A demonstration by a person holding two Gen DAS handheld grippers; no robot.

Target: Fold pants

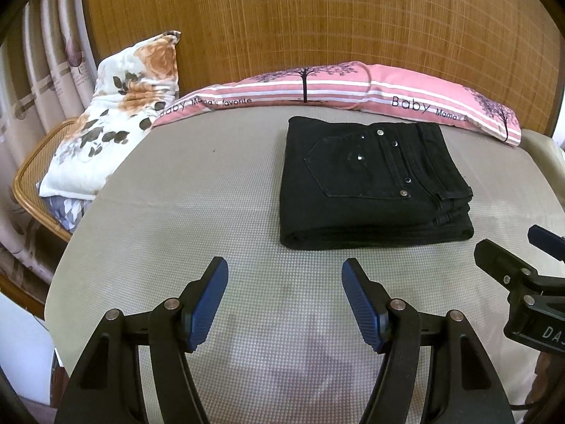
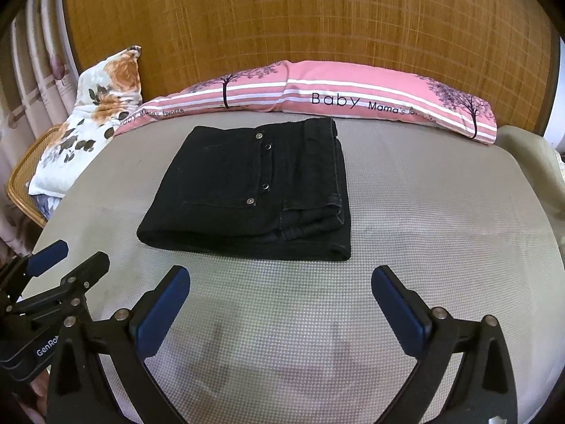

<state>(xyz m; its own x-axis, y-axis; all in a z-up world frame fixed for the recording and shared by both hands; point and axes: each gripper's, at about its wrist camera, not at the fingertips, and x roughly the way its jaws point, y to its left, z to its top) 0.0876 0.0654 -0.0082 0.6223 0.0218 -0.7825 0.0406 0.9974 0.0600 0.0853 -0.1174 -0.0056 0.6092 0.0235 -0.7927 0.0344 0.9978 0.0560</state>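
Observation:
Black pants lie folded into a compact rectangle on the grey bed mat, back pocket and rivets facing up. They also show in the right wrist view. My left gripper is open and empty, held over the mat just in front of the pants. My right gripper is open and empty, also in front of the pants on the mat. The right gripper shows at the right edge of the left wrist view; the left gripper shows at the left edge of the right wrist view.
Two pink striped pillows lie along the wooden headboard. A floral pillow leans at the back left over a rattan chair. Curtains hang on the left.

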